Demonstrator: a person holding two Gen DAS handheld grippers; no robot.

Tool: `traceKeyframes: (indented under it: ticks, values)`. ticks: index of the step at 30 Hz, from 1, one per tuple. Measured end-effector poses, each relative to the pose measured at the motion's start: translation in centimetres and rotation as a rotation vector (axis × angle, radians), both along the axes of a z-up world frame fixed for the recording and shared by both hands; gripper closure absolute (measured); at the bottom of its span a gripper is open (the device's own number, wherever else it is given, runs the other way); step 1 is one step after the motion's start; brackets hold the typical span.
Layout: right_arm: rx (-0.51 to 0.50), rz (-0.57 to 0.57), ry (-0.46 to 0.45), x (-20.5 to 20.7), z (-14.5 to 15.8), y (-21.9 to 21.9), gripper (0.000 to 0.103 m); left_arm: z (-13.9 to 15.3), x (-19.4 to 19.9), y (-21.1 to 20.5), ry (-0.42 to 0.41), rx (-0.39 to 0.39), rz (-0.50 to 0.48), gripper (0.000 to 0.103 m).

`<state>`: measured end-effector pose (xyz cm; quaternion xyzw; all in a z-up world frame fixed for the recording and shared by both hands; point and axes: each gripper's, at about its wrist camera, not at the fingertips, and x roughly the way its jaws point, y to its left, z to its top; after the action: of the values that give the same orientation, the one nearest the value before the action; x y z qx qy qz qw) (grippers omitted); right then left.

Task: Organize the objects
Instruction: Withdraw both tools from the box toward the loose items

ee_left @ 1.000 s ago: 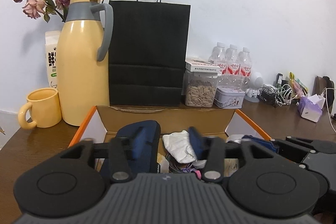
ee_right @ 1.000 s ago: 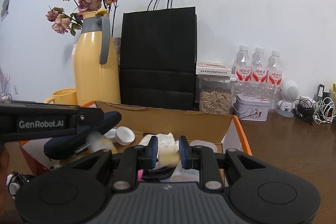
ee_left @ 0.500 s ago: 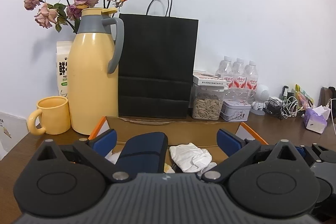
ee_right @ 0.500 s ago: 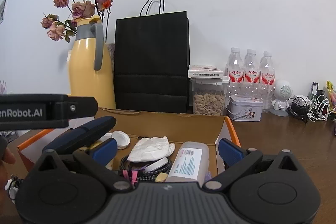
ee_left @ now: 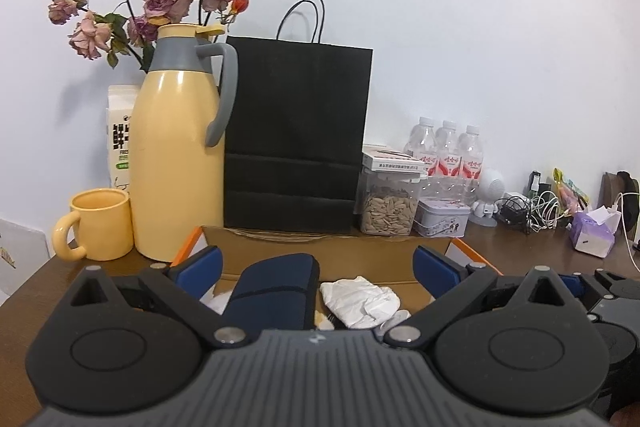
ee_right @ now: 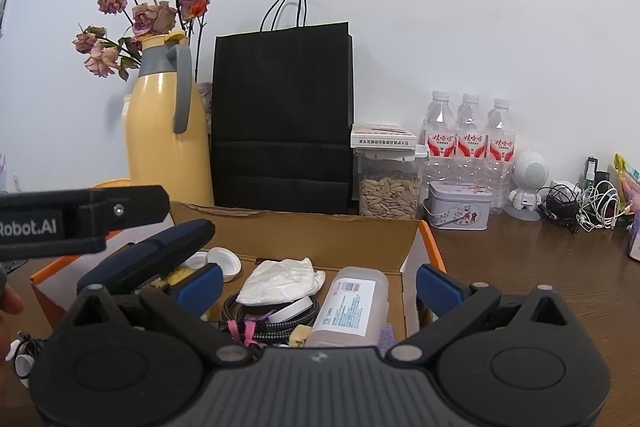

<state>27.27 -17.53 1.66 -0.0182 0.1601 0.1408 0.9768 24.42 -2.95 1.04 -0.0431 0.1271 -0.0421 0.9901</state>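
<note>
An open cardboard box (ee_left: 340, 247) (ee_right: 320, 235) with orange edges sits on the wooden table before both grippers. In it lie a navy case (ee_left: 276, 295) (ee_right: 160, 255), a crumpled white tissue (ee_left: 360, 301) (ee_right: 280, 281), a clear labelled bottle (ee_right: 352, 303) on its side, a coiled black cable (ee_right: 236, 307) and white caps (ee_right: 224, 261). My left gripper (ee_left: 318, 267) is open wide over the box's near side, holding nothing. My right gripper (ee_right: 318, 285) is open just as wide, with nothing between its pads. The left gripper's black body (ee_right: 80, 223) shows at the left of the right wrist view.
Behind the box stand a yellow jug (ee_left: 176, 167) with dried roses, a yellow mug (ee_left: 100, 225), a black paper bag (ee_left: 296, 135), a seed jar (ee_left: 388, 203), a tin (ee_left: 440, 223) and three water bottles (ee_left: 448, 155). Tangled cables (ee_left: 532, 211) and a purple tissue pack (ee_left: 592, 239) lie at right.
Both grippers went from narrow to wide open, and neither carries anything. Both views have tilted up slightly, so more wall shows above the jug and bag.
</note>
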Motion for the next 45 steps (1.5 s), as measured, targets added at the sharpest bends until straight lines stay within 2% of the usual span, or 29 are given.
traceKeyframes:
  ticks: [12,19,33,45]
  values:
    - [-0.037,0.039,-0.013,-3.2,-0.3,-0.4,0.0,-1.3,-3.7,2.1,0.006,-0.009,0.012,0.0]
    - [-0.055,0.047,0.0,-5.2,-1.0,-0.7,0.0,-2.7,-6.4,2.9,0.034,0.024,0.022,0.0]
    - [-0.061,0.063,0.055,-9.2,-2.3,-1.6,0.0,-4.2,-10.7,5.2,0.144,0.005,0.031,0.0]
    - [-0.088,0.076,0.123,-9.9,-3.3,-1.4,0.0,-5.2,-11.5,7.6,0.229,0.022,0.062,0.0]
